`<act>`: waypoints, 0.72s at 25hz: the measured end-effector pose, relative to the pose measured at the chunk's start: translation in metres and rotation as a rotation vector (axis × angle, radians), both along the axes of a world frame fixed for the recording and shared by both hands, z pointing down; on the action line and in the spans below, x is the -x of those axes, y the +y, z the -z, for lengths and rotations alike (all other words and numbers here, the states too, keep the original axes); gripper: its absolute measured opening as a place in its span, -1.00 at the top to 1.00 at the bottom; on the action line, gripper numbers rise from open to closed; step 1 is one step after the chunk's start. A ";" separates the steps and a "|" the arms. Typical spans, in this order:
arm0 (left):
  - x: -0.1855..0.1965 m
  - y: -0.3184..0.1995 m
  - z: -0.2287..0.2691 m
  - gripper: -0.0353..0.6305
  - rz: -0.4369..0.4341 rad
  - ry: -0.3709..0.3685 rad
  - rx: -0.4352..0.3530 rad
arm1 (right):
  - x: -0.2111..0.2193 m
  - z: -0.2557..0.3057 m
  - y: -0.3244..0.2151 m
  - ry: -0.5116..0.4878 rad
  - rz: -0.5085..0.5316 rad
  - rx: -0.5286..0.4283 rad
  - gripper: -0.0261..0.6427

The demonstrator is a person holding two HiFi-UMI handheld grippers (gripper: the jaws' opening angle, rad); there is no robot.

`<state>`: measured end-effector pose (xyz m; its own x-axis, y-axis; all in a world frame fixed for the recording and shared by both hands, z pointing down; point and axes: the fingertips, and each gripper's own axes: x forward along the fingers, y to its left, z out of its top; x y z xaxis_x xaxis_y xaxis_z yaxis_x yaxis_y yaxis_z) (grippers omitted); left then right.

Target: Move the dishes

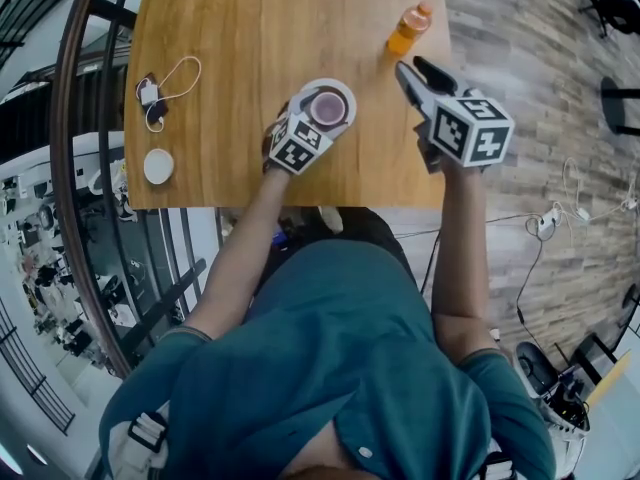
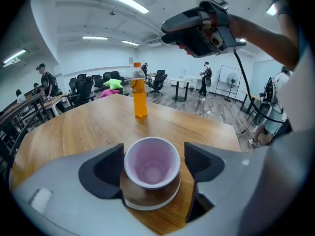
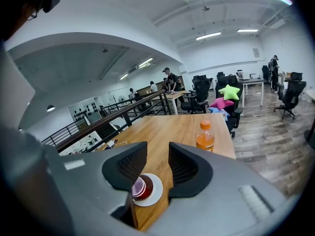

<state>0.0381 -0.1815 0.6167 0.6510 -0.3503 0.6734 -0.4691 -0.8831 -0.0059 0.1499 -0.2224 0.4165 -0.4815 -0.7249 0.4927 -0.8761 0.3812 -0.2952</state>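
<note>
Left gripper [image 1: 322,114] at centre frame, jaws wide either side of the pink cup [image 1: 328,108] on its white plate [image 1: 347,92]. Right gripper [image 1: 414,72] hovers upper right by the orange bottle [image 1: 408,30], jaws narrow, empty.

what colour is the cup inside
The cup is pale pink inside; left gripper view shows it best.

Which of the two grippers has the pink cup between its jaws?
The left gripper: its open jaws flank the cup; the right gripper hovers empty.
</note>
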 end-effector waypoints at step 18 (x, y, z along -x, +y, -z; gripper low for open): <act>0.004 0.002 -0.007 -0.19 0.005 -0.041 -0.043 | 0.001 -0.011 0.009 -0.006 0.003 0.017 0.56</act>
<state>0.0344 -0.1795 0.6234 0.6215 -0.3827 0.6836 -0.4721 -0.8793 -0.0631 0.1487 -0.2131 0.4275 -0.4862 -0.7149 0.5025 -0.8733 0.3783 -0.3069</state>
